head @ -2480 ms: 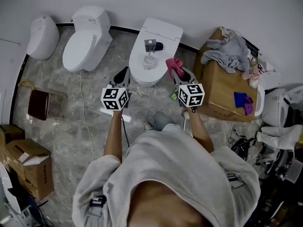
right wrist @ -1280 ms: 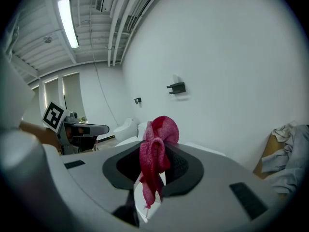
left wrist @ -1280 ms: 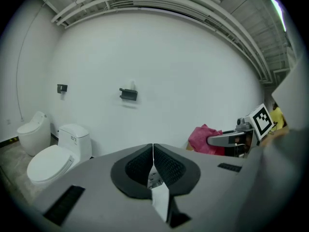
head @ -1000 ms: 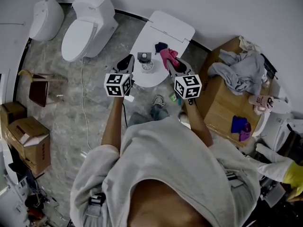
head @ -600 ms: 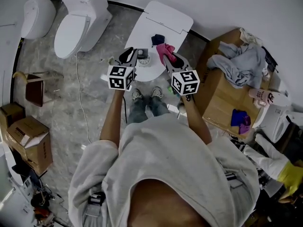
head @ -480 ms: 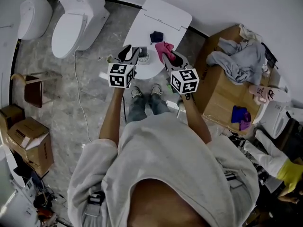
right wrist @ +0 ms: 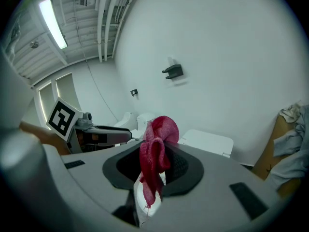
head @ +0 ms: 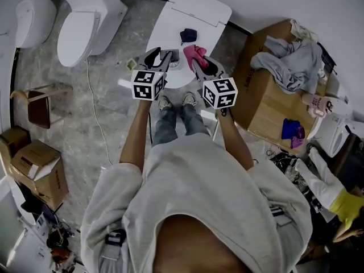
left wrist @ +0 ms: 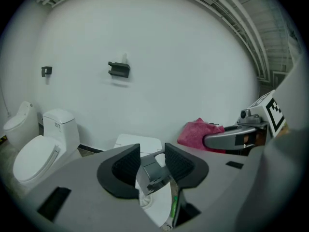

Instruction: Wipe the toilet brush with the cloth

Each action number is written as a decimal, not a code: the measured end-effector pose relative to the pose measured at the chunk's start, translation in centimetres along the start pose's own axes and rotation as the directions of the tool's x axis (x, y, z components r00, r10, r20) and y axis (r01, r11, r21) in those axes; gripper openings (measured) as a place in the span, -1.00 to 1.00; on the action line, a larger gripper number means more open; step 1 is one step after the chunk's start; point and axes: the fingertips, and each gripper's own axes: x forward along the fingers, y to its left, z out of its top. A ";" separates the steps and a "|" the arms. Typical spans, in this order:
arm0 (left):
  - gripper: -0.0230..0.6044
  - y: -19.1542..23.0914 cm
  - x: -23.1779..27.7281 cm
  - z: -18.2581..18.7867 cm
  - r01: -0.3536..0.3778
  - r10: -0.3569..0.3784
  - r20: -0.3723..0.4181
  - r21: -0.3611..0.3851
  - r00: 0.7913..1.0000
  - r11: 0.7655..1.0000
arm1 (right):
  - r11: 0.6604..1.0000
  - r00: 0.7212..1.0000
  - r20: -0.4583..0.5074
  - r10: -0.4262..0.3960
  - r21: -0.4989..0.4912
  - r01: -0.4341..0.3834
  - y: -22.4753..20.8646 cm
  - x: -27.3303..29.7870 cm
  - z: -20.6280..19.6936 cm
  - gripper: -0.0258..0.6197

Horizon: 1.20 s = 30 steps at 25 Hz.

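Left gripper (left wrist: 151, 154): jaws opening, grey top of toilet brush (left wrist: 154, 173) between them, unclamped. Right gripper (right wrist: 157, 164) clenched on pink cloth (right wrist: 157, 129). Brush upright on toilet lid (head: 193, 13); cloth at its 3 o'clock.

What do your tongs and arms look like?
The left tongs and right tongs are grey with black ridged pads; each carries a white cube with black square markers. The left tongs are opening, a brush handle between them. Sleeves: short, light grey.
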 end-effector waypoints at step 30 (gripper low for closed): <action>-0.58 1.2 -0.4 -0.1 -0.058 0.057 0.031 0.022 0.998 0.998 | 0.997 0.997 -0.073 0.041 0.062 -0.037 2.5 4.8 -4.5 -0.60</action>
